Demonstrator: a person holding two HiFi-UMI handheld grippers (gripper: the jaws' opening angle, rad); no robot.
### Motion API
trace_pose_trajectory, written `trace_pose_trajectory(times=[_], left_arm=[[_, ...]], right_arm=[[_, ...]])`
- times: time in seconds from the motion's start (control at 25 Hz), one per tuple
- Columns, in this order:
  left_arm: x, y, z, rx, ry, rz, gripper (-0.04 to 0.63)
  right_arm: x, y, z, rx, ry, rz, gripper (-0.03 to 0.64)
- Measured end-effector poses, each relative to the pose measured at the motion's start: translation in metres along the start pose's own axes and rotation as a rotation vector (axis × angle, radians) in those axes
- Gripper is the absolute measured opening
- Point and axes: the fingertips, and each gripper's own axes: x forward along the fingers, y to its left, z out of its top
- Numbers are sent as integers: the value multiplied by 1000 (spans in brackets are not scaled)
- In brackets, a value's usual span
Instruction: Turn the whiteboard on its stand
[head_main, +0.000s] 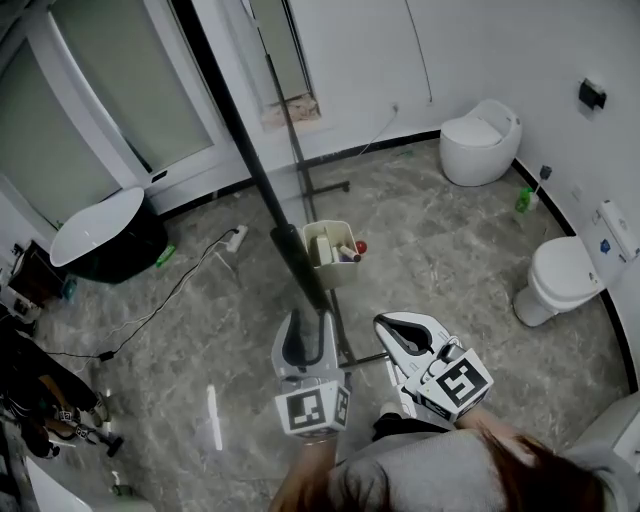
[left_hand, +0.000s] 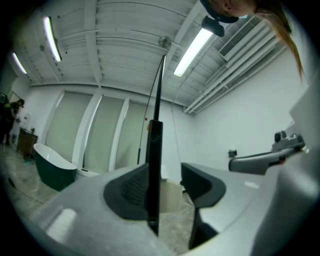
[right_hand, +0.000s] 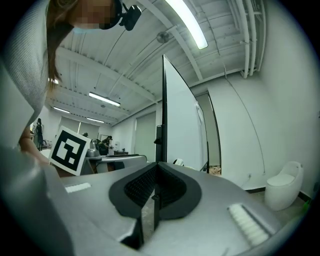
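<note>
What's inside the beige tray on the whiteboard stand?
The tray holds a pale block, a few pens and something small and red at its right rim. They cover its floor; the whiteboard hides its left wall.

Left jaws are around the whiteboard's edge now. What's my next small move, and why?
Probably close the left gripper on the whiteboard edge. Its jaws stand apart with the edge between them, against one jaw and clear of the other, so a push could slip. The right gripper is shut and off the board.
</note>
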Motion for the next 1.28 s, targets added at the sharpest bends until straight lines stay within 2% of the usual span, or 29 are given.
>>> trace_pose_trajectory(times=[0.04, 0.16, 0.36, 0.56, 0.64, 0.68, 0.72, 0.88, 1.28], left_arm=[[10, 7, 1, 4, -2, 25, 221], [42, 24, 6, 25, -10, 70, 306], [100, 26, 21, 86, -5, 48, 339], [135, 38, 27, 109, -9, 66, 311], [143, 37, 26, 129, -2, 42, 255], [145, 34, 25, 147, 0, 28, 203], [146, 33, 25, 163, -1, 22, 187], [145, 32, 28, 187, -11, 41, 169], [138, 24, 29, 176, -11, 41, 164]], right_arm=[[6, -5, -2, 9, 0, 13, 5], [22, -14, -5, 13, 10, 42, 5], [37, -19, -7, 22, 28, 59, 5], [38, -21, -11, 13, 34, 39, 5], [37, -23, -14, 17, 40, 25, 5], [37, -24, -15, 19, 41, 17, 5], [37, -25, -16, 22, 41, 9, 5], [34, -31, -14, 20, 33, -18, 5], [29, -28, -14, 22, 28, -53, 5]])
